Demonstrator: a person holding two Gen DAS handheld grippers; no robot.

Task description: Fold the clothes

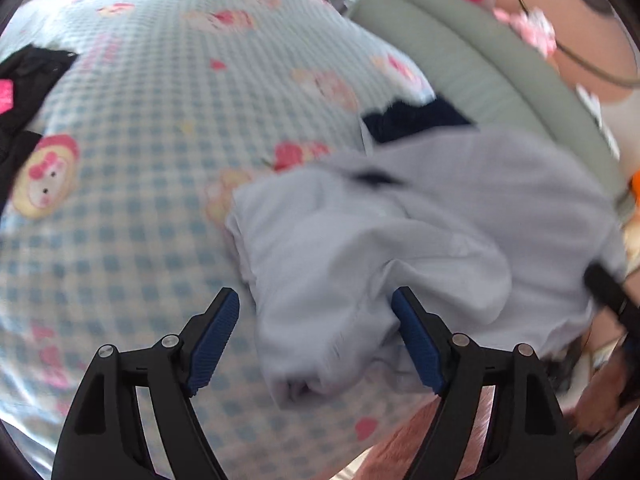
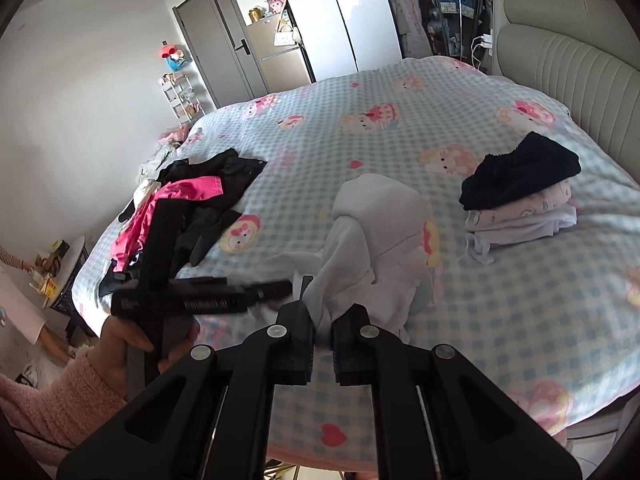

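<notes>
1. Two sets of tongs are at work on one pale garment [image 2: 376, 236], which lies half bundled in the middle of the bed [image 2: 520, 320], between the unfolded black and pink heap [image 2: 192, 208] and the folded stack [image 2: 520, 204].
2. My right tongs [image 2: 322, 334] are clenched on a thin edge of that garment. With so little cloth pinched, a tug could slip it free and collapse the fold.
3. My left tongs [image 1: 316, 320] are released and spread wide, with a bunched lobe of the cloth between the pads but not pressed. Closing here could catch several layers and trap a crease.
4. Dragging the garment toward the stack could topple it.
</notes>
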